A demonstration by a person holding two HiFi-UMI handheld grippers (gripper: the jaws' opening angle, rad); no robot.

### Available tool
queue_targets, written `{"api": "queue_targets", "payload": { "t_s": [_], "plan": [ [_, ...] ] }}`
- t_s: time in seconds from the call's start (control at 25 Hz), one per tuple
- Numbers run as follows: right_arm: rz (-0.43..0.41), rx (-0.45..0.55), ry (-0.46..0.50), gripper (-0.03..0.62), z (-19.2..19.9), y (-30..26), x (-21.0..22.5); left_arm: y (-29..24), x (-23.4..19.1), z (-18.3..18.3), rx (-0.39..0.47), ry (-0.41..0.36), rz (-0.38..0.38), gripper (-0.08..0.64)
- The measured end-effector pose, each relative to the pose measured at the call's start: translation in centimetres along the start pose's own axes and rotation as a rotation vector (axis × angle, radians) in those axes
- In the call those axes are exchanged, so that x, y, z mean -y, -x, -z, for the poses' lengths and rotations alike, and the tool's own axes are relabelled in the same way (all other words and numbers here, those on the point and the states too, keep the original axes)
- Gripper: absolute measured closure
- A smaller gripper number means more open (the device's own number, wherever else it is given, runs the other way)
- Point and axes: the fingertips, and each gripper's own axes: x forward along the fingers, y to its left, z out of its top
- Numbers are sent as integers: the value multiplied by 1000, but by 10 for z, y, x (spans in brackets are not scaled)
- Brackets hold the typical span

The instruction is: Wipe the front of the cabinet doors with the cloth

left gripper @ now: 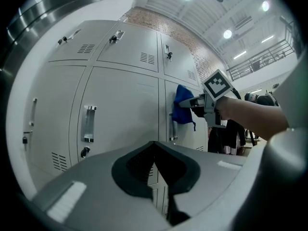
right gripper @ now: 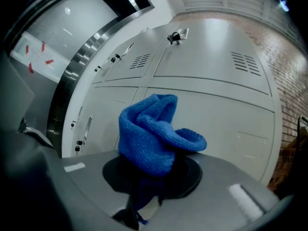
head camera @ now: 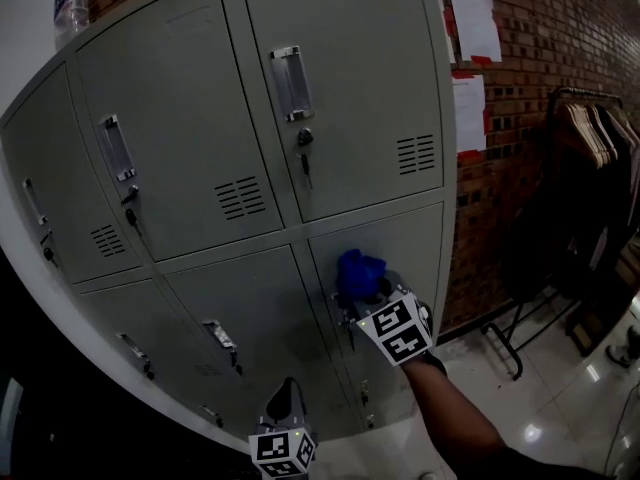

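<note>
The grey metal cabinet (head camera: 250,98) has several locker doors with handles, keys and vents. My right gripper (head camera: 368,290) is shut on a bunched blue cloth (head camera: 358,271), held at the upper left of the lower right door (head camera: 410,248), beside its handle. Whether the cloth touches the door I cannot tell. In the right gripper view the cloth (right gripper: 154,134) bulges out of the right gripper (right gripper: 147,179) and hides the fingertips. My left gripper (head camera: 284,393) hangs low in front of the bottom doors, shut and holding nothing. The left gripper view shows the left gripper (left gripper: 159,170), the cloth (left gripper: 183,110) and the right gripper (left gripper: 199,102).
A water bottle (head camera: 70,3) stands on top of the cabinet. Papers (head camera: 473,23) hang on the brick wall to the right. A clothes rack (head camera: 585,178) with dark garments stands at the far right on a glossy floor (head camera: 540,408).
</note>
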Motion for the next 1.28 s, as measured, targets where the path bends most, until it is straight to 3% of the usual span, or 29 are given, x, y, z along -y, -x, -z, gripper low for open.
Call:
{"api": "queue_targets", "payload": {
  "t_s": [0.92, 1.12, 1.28],
  "plan": [
    [232, -62, -101, 511, 64, 74, 159, -15, 38, 6, -26, -26, 50, 541],
    [245, -50, -71, 511, 57, 80, 149, -14, 42, 4, -20, -33, 57, 541],
    [134, 13, -50, 509, 40, 68, 90, -12, 38, 5, -21, -33, 54, 541]
  ]
}}
